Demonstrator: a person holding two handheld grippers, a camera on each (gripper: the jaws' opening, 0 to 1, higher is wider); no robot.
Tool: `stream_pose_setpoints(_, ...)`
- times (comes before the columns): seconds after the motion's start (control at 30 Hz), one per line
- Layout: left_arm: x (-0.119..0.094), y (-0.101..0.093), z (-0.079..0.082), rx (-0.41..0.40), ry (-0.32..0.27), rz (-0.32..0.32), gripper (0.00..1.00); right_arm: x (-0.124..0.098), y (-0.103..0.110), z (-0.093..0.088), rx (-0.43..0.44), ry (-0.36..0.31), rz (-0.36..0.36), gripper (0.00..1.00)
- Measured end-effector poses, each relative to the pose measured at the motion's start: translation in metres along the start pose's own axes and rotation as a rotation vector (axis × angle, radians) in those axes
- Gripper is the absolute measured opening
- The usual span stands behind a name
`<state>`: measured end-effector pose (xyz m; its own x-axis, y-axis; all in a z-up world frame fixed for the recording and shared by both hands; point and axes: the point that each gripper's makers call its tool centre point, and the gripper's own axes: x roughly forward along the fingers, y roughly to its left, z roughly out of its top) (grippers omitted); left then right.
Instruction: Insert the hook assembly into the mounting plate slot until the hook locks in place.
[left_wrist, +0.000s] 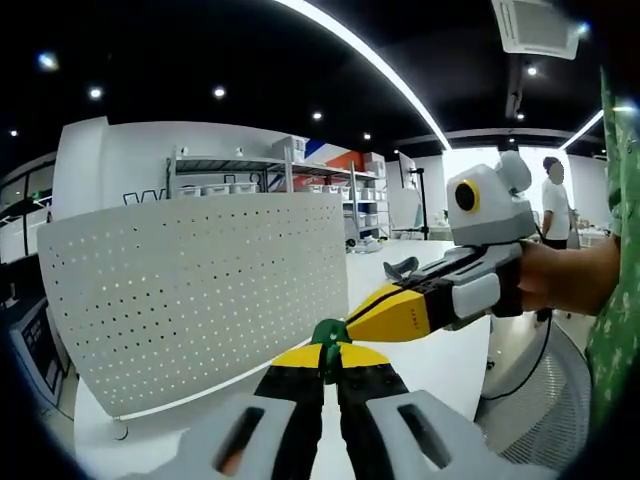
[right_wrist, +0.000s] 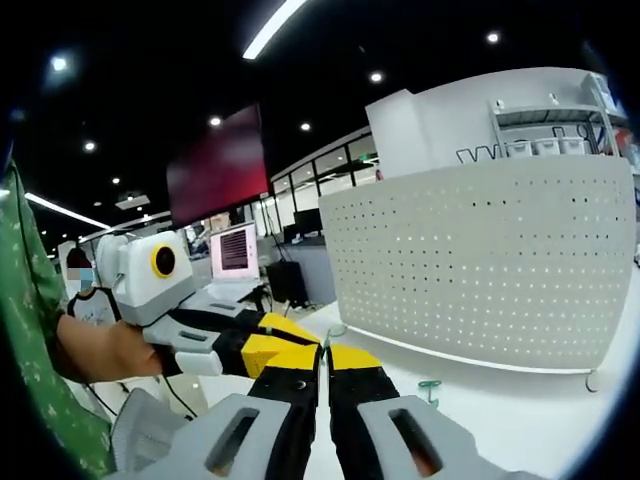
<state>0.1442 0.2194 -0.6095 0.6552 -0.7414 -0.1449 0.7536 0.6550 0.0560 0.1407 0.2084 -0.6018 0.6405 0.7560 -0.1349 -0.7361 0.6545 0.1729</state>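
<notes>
In the left gripper view the left gripper (left_wrist: 330, 352) has its yellow-tipped jaws pressed together on a small green hook (left_wrist: 329, 333), which pokes up between the tips. The right gripper (left_wrist: 372, 322) comes in from the right, held by a hand (left_wrist: 560, 278) with a green sleeve (left_wrist: 615, 300) behind it, and its yellow tip touches the hook from the right side; whether it grips the hook cannot be told from here. Beyond the jaws, to the left, a white pegboard (left_wrist: 200, 290) stands upright on a white table (left_wrist: 440, 360), well apart from the hook. In the right gripper view the right gripper (right_wrist: 325, 358) has its jaws nearly shut, tips close together, with nothing clearly seen between them; the hook is hidden there. The left gripper (right_wrist: 270, 345) meets it from the left, held by a hand (right_wrist: 100, 350). This view shows a second green piece (right_wrist: 429, 388) lying on the table (right_wrist: 500, 420) to the right of the jaws, near the foot of the pegboard (right_wrist: 480, 270), which curves across the right side.
</notes>
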Motion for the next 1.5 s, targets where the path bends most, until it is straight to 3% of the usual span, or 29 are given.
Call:
stream_pose_setpoints(0.83, 0.0022, -0.0005, -0.0032, 0.018, 0.015, -0.004, 0.04, 0.0007, 0.0036, 0.0, -0.092, 0.025, -0.02, 0.0)
stream_pose_setpoints(1.17, 0.0025, -0.0005, -0.0034, 0.013, 0.015, -0.004, 0.03, 0.0006, 0.0013, 0.0, -0.075, 0.024, -0.021, 0.01)
stream_pose_setpoints(1.5, 0.003, -0.0001, -0.0036, 0.011, 0.016, -0.002, 0.03, 0.0, -0.0013, 0.0002, -0.073, 0.021, -0.028, 0.11)
